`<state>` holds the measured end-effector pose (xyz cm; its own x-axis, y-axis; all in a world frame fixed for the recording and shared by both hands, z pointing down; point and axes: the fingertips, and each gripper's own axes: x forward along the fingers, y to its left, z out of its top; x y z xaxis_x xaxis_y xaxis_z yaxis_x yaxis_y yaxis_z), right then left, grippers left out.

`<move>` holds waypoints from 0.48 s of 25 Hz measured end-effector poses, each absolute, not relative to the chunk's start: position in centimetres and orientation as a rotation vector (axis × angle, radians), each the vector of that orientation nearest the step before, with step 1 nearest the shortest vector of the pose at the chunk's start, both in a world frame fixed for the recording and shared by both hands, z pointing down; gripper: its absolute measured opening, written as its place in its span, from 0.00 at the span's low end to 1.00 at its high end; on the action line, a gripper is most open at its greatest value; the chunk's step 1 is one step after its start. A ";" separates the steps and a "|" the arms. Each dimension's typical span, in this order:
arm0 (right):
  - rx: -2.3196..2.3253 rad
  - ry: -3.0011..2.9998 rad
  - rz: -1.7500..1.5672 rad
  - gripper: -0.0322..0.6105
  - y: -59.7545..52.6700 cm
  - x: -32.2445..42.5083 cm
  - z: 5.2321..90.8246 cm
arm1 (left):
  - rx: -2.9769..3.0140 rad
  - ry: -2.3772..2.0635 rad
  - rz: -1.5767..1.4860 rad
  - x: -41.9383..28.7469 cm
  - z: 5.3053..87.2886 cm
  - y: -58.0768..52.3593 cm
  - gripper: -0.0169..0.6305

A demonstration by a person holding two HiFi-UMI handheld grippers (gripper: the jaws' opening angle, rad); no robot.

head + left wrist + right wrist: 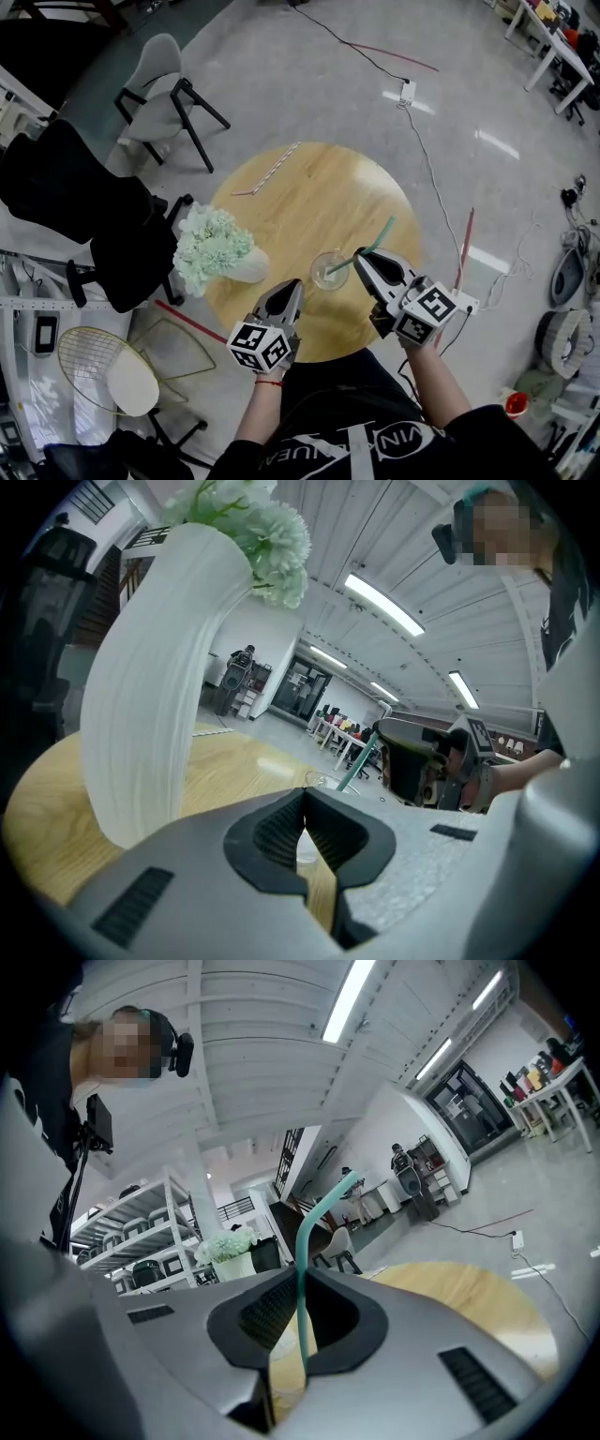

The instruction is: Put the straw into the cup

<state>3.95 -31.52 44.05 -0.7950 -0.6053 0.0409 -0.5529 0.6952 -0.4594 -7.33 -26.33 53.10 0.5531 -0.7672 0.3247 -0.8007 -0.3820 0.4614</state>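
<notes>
A clear glass cup [329, 270] stands on the round wooden table [309, 192] near its front edge. My right gripper [360, 259] is shut on a teal straw [373, 247] that slants across the cup's rim, its lower end at the cup. In the right gripper view the straw [309, 1232] rises between the closed jaws and bends at the top. My left gripper [294, 289] sits just left of the cup, jaws closed on nothing. In the left gripper view the cup's rim [317, 781] and the straw [354, 767] show beyond the jaws.
A white vase of pale green flowers [217, 248] stands at the table's left edge, close to my left gripper; it fills the left gripper view [150, 696]. A striped straw [270, 172] lies at the table's far left. Chairs [164, 89] and floor cables surround the table.
</notes>
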 end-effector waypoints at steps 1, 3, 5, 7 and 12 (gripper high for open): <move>-0.950 2.797 -0.705 0.09 -31.6 3.8 44.5 | 2.205 -1.257 0.077 -7.3 53.4 -26.2 0.04; -0.942 2.813 -0.716 0.09 -31.5 3.4 45.2 | 2.192 -1.251 0.086 -7.1 53.9 -25.8 0.04; -0.933 2.821 -0.727 0.09 -31.4 3.1 45.7 | 2.185 -1.246 0.104 -7.1 54.3 -25.4 0.04; -0.930 2.824 -0.734 0.09 -31.5 2.9 46.2 | 2.189 -1.241 0.128 -7.1 54.6 -25.1 0.04; -0.952 2.829 -0.738 0.09 -32.0 2.1 47.4 | 2.174 -1.224 0.110 -7.7 55.5 -25.0 0.04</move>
